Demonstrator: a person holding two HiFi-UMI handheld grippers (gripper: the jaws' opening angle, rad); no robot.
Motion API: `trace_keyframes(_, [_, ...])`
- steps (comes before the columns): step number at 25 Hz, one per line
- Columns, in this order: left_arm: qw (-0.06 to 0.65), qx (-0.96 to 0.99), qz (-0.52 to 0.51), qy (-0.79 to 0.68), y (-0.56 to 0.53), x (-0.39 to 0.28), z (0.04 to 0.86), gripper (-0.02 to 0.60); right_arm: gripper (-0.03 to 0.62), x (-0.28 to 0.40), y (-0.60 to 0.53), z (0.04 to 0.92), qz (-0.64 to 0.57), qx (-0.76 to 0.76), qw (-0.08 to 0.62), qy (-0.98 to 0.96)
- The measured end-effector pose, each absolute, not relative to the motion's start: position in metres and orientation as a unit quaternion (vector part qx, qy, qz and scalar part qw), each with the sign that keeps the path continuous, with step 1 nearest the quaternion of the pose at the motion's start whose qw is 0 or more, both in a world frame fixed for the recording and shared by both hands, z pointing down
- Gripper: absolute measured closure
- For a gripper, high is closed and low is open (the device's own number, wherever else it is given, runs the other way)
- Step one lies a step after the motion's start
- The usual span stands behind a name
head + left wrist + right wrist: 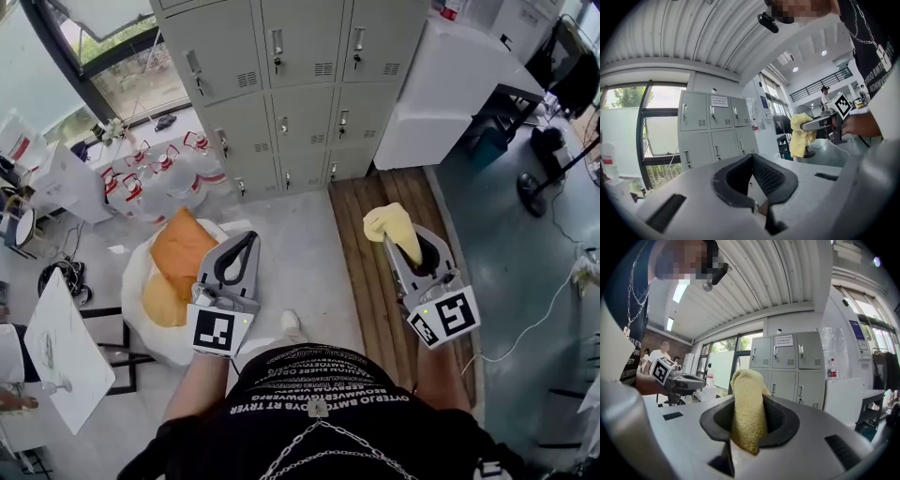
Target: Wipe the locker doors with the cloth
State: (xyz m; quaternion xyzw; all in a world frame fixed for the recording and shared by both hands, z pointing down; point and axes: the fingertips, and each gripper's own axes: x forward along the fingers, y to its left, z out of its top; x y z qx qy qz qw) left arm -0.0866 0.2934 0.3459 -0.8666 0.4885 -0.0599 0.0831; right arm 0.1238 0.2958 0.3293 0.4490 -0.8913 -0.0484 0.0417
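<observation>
Grey metal lockers (300,84) stand at far end, three columns of doors, all closed. Strip of pale bare floor (291,234) runs from the person's feet to the locker base; brown wooden plank patch (361,234) lies beside it on the right. On the left the way is crowded: a cluster of clear plastic jugs with red caps (159,173) near the lower left doors, and a white sack with orange pads (178,258) just beside the left gripper (246,240). A white boxy cabinet (441,84) stands against the lockers' right side. Large window (112,56) to the left of the lockers.

Both grippers held low in front of the torso, pointing at the lockers, well apart from the doors. Left gripper's tongs pressed together at the tips, nothing between them. Right gripper (401,236) pinches a yellow terry cloth (392,225), folded, sticking up past the tips and hanging down behind them.
</observation>
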Motion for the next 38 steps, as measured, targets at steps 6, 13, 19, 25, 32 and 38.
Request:
trace_keyframes(6, [0.080, -0.874, -0.057, 0.476, 0.263, -0.111, 0.348, 0.576, 0.500, 0.087, 0.268, 0.339, -0.033, 0.447, 0.044, -0.893])
trace_keyframes(13, [0.080, -0.876, -0.042, 0.473, 0.232, -0.139, 0.346, 0.577, 0.500, 0.062, 0.247, 0.335, -0.036, 0.454, 0.048, -0.889])
trace_keyframes(19, [0.053, -0.880, -0.052, 0.469, 0.210, -0.144, 0.364, 0.577, 0.500, 0.061, 0.239, 0.331, -0.046, 0.460, 0.046, -0.885])
trace_keyframes(25, [0.070, -0.902, -0.027, 0.426, 0.186, -0.096, 0.355, 0.576, 0.499, 0.090, 0.224, 0.338, -0.035, 0.484, 0.043, -0.873])
trace_keyframes(32, [0.054, -0.895, -0.045, 0.440, 0.139, -0.081, 0.367, 0.577, 0.499, 0.120, 0.171, 0.352, -0.020, 0.489, 0.038, -0.871])
trace_keyframes(38, [0.057, -0.886, -0.053, 0.457, 0.088, -0.071, 0.367, 0.577, 0.499, 0.130, 0.115, 0.354, -0.023, 0.466, 0.038, -0.884])
